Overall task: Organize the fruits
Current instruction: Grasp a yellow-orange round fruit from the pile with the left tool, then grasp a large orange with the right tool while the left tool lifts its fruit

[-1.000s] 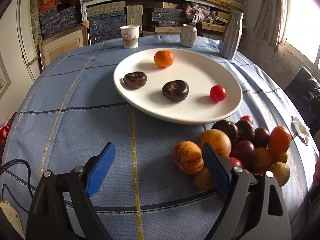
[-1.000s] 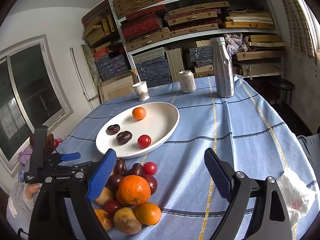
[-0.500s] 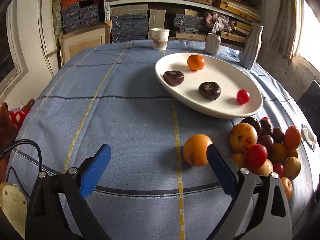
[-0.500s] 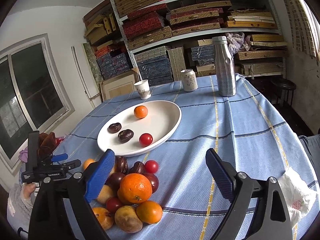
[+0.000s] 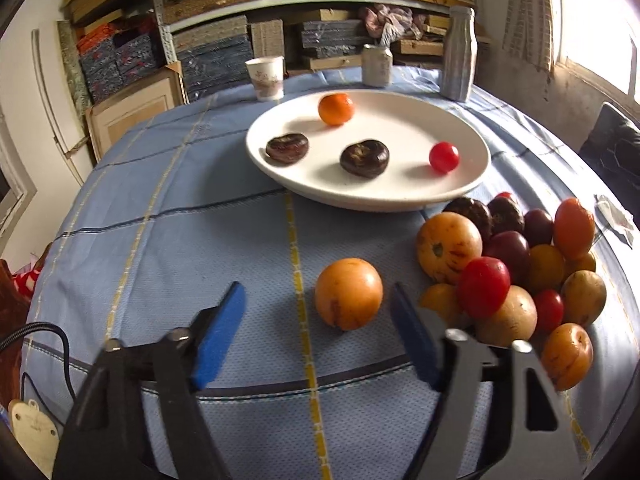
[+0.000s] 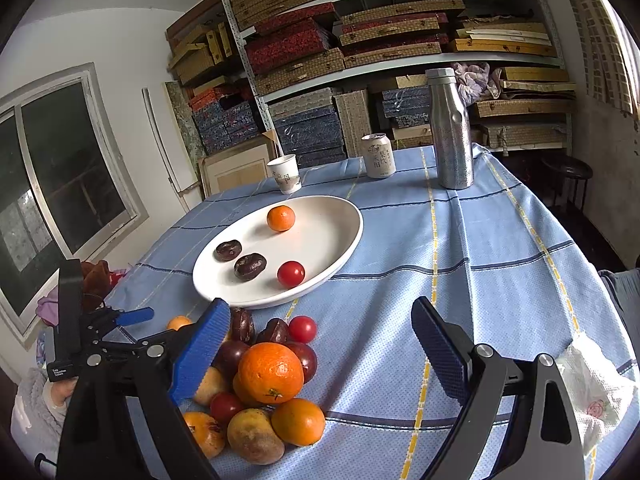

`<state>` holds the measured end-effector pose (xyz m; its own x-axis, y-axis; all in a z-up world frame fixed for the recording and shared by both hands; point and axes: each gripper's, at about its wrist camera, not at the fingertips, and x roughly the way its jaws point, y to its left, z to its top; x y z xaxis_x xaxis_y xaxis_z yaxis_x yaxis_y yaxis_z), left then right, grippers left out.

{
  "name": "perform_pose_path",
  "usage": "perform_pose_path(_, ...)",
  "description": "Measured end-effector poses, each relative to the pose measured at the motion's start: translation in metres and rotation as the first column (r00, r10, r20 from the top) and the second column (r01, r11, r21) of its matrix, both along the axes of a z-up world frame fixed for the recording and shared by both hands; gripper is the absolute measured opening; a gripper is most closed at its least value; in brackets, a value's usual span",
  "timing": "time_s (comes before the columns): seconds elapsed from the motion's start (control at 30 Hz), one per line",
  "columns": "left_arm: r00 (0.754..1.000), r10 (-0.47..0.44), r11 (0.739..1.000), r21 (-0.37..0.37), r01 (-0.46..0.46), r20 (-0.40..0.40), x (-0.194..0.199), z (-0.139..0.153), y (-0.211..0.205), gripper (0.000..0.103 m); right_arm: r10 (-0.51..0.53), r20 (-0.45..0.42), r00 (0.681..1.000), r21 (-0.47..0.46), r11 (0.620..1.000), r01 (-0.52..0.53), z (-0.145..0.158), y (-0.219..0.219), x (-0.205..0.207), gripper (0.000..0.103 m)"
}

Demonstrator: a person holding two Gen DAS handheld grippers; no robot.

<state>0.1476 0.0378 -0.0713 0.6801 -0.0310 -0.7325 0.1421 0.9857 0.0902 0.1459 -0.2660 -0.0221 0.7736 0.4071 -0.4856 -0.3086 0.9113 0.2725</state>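
Note:
A white plate [image 5: 472, 148] [image 6: 344, 248] holds a mandarin [image 5: 336, 109], two dark fruits [image 5: 364, 159] and a cherry tomato [image 5: 443, 157]. A heap of mixed fruit [image 5: 516, 264] [image 6: 264, 384] lies on the blue cloth in front of the plate. One orange-yellow fruit [image 5: 348, 293] lies apart from the heap, just ahead of my open left gripper [image 5: 316, 328], nearer its right pad. My right gripper [image 6: 320, 352] is open and empty, above the heap's right side. The left gripper also shows in the right wrist view [image 6: 132, 316].
A paper cup [image 5: 265, 78], a can [image 5: 376, 65] and a steel bottle [image 5: 458, 53] stand behind the plate. A crumpled white tissue [image 6: 592, 392] lies at the table's right edge. Shelves of boxes stand behind the table.
My left gripper has swung back right and moved in on the single orange-yellow fruit, which now lies apart from the heap. The right gripper has barely moved.

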Motion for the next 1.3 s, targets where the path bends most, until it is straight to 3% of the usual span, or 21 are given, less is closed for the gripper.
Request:
perform_pose_path(0.2, 0.999, -0.032, 0.999, 0.023, 0.032, -0.010, 0.007, -0.004, -0.011, 0.064, -0.001, -0.004, 1.000, -0.002, 1.000, 0.001, 0.000, 0.000, 0.001, 0.093)
perform_pose_path(0.27, 0.998, -0.055, 0.998, 0.016, 0.056, -0.029, 0.009, -0.007, -0.014, 0.053, -0.003, -0.005, 1.000, -0.005, 1.000, 0.003, -0.001, 0.000, 0.001, 0.093)
perform_pose_path(0.4, 0.995, -0.081, 0.996, -0.028, 0.079, -0.064, 0.014, -0.011, -0.012, 0.041, -0.001, -0.003, 1.000, -0.005, 1.000, 0.001, -0.001, 0.001, 0.000, 0.093)
perform_pose_path(0.67, 0.992, -0.089, 0.994, -0.062, 0.084, -0.087, 0.021, -0.015, -0.011, 0.038, 0.008, -0.010, 1.000, -0.010, 1.000, -0.008, -0.002, 0.002, 0.002, 0.093)
perform_pose_path(0.9, 0.998, 0.000, 0.998, -0.069, -0.004, -0.058, 0.015, -0.007, 0.008, 0.038, 0.072, -0.007, 0.997, -0.038, 0.997, -0.073, -0.004, 0.013, -0.007, 0.092)
perform_pose_path(1.1, 0.998, 0.005, 0.998, -0.069, -0.009, -0.057, 0.013, -0.007, 0.010, 0.038, 0.129, -0.019, 0.992, -0.206, 0.970, -0.130, -0.017, 0.047, -0.017, 0.084)
perform_pose_path(1.2, 0.998, 0.000, 0.998, -0.067, -0.003, -0.057, 0.013, -0.006, 0.008, 0.038, 0.137, -0.048, 0.989, -0.253, 0.956, -0.145, -0.026, 0.058, -0.015, 0.076)
perform_pose_path(1.3, 0.998, 0.000, 0.998, -0.070, -0.004, -0.060, 0.012, -0.007, 0.008, 0.038, 0.143, -0.078, 0.987, -0.257, 0.953, -0.159, -0.031, 0.059, -0.012, 0.061)
